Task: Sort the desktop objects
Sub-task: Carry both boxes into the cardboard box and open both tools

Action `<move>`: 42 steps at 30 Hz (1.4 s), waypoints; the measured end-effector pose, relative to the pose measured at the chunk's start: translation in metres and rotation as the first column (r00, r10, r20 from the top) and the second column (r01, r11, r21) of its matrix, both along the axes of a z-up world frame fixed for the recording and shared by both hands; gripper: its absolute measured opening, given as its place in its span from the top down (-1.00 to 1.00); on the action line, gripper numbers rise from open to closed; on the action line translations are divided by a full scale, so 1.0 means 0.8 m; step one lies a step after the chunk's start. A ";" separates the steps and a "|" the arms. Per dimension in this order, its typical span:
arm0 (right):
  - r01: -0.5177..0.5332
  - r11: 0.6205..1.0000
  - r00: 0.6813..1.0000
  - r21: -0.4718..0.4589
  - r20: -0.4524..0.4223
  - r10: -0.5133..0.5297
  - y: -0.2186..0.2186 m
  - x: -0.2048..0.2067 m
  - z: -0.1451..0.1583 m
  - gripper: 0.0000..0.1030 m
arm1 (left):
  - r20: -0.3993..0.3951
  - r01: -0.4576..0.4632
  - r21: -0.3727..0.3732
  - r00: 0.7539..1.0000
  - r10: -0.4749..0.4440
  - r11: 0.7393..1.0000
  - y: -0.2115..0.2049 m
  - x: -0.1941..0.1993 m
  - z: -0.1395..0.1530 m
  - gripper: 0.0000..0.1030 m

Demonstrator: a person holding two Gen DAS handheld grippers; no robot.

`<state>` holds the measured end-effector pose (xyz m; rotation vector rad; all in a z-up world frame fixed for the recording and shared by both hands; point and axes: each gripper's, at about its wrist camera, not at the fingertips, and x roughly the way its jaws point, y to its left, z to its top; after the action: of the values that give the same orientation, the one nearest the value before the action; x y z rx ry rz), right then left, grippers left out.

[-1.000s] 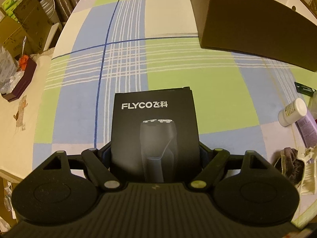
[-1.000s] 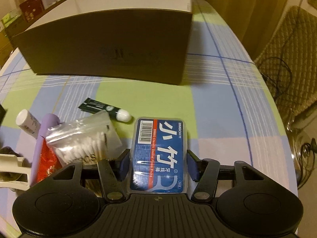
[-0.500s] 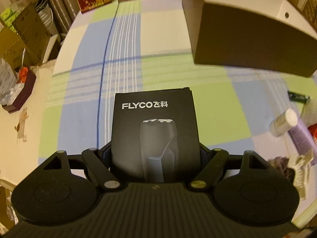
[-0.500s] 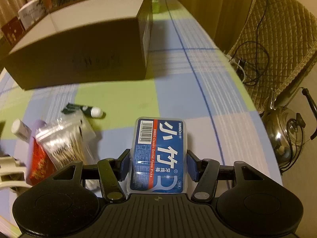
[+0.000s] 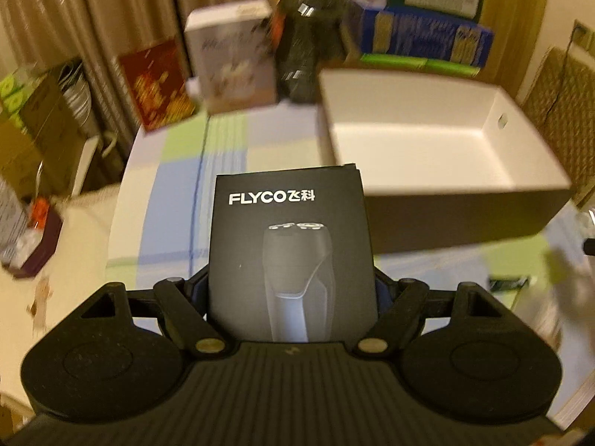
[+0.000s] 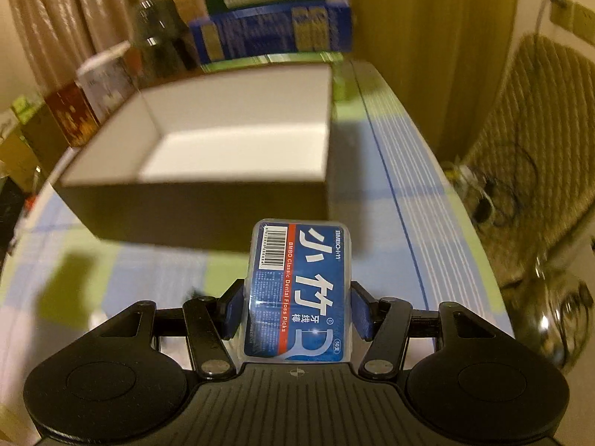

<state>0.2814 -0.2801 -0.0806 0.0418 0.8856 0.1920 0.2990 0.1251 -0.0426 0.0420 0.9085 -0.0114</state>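
Blurry bkgd: curtains (image 5: 74, 11), wicker chair (image 6: 539, 119), kettle (image 6: 554, 319), blue box (image 6: 275, 29).

black FLYCO shaver box (image 5: 292, 256): held aloft | blue floss-pick case (image 6: 299, 290): held aloft | open box (image 5: 427, 156): white inside

both grippers: raised above table | open box (image 5: 427, 141): white inside now visible | clutter: out of view

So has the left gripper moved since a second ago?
Yes. The left gripper, clamping the shaver box, has risen: the big open box now shows its white inside.
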 end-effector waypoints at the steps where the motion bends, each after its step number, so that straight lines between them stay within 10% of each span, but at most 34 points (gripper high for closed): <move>1: -0.009 1.000 1.000 0.004 0.018 0.009 0.004 0.007 0.009 -0.06 | 0.013 0.012 -0.003 1.000 -0.012 1.000 -0.007 0.008 0.006 -0.48; 13: -0.095 0.995 0.988 -0.006 0.123 0.095 0.062 0.113 0.061 -0.06 | 0.058 0.125 -0.039 0.991 -0.122 0.991 -0.081 0.121 0.039 -0.48; 29: -0.065 0.991 0.996 -0.114 -0.068 0.058 0.090 0.242 -0.025 -0.06 | -0.165 0.103 0.013 0.981 -0.100 0.995 -0.128 0.272 -0.056 -0.48; 42: -0.068 0.983 0.994 -0.173 -0.098 0.052 0.098 0.266 -0.047 -0.06 | -0.170 0.165 0.078 0.974 -0.150 0.983 -0.147 0.300 -0.080 -0.49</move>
<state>0.4942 -0.2014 -0.1180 -0.1420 0.9947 0.1685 0.5387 0.0077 -0.1068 0.2009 1.0677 -0.1226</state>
